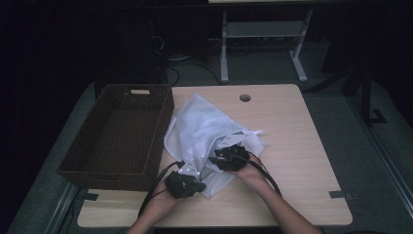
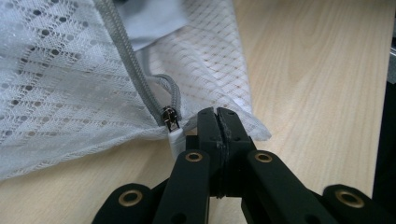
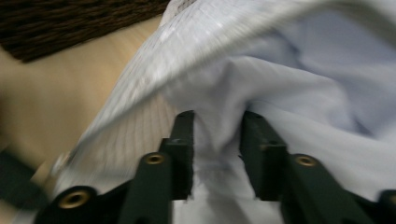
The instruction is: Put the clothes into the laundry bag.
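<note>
lying limp on the counter [image 1: 292, 146] beside the basket [image 1: 117, 131], the mesh laundry bag [image 1: 199, 126] looks light and floppy; left gripper [image 2: 217, 116] clamps its zipper corner, right gripper [image 3: 217, 135] stands apart around soft cloth inside.

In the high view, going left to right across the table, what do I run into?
Wicker basket → white mesh bag → cable hole in the tabletop → bare wooden table. The two grippers overlap the bag's near edge, so I leave them out of the order.
</note>
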A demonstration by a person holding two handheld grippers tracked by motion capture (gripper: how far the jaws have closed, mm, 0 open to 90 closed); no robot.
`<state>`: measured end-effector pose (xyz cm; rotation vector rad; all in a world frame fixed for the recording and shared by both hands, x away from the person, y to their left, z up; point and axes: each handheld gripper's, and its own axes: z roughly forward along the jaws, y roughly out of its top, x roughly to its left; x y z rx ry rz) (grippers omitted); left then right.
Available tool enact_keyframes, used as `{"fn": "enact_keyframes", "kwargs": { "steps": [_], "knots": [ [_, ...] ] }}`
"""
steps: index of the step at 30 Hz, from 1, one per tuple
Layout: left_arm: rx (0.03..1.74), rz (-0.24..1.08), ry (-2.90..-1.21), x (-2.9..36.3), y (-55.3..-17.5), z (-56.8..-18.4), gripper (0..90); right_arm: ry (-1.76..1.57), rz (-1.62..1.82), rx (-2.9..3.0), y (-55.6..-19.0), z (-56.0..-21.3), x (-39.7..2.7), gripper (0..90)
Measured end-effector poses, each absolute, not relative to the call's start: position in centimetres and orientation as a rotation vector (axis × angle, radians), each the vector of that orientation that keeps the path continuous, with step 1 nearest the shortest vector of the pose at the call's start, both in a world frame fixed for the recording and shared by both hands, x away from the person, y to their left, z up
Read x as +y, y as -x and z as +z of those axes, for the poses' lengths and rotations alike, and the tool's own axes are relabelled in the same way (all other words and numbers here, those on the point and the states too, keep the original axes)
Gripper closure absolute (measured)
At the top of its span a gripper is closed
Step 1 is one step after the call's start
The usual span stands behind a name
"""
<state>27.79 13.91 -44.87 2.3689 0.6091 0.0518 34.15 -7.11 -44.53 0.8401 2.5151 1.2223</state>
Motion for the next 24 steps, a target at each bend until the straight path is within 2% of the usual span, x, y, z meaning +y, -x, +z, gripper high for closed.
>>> {"fn": "enact_keyframes", "kwargs": {
  "steps": [3,6,9,14,16,20,21,24],
  "knots": [
    [0.617,0.052,-2.362,13.9,-27.9,-44.8,89.4,-0.864,1.280,2.471,-33.3,-43.2,-10.6,52.5],
    [0.615,0.058,-2.365,13.9,-27.8,-44.7,89.4,-0.912,1.279,2.398,-33.5,-42.3,-13.9,47.1],
    [0.615,0.061,-2.367,13.8,-27.8,-44.7,89.4,-1.024,1.216,2.289,-35.0,-42.3,-17.6,45.0],
    [0.620,0.054,-2.364,13.9,-27.9,-44.8,89.4,-1.168,1.115,2.267,-37.6,-44.1,-20.2,45.6],
    [0.619,0.055,-2.364,13.9,-27.9,-44.7,89.4,-1.209,1.145,2.309,-38.3,-45.0,-20.3,53.2],
    [0.619,0.064,-2.364,14.1,-27.9,-44.7,89.4,-1.200,1.143,2.374,-38.3,-45.7,-19.7,85.1],
    [0.625,0.068,-2.361,14.1,-27.9,-44.7,89.4,-1.185,1.134,2.381,-38.2,-45.6,-19.8,88.2],
    [0.646,0.083,-2.361,14.4,-28.0,-44.6,89.4,-1.165,1.104,2.388,-37.3,-45.2,-20.3,89.0]
  ]
}}
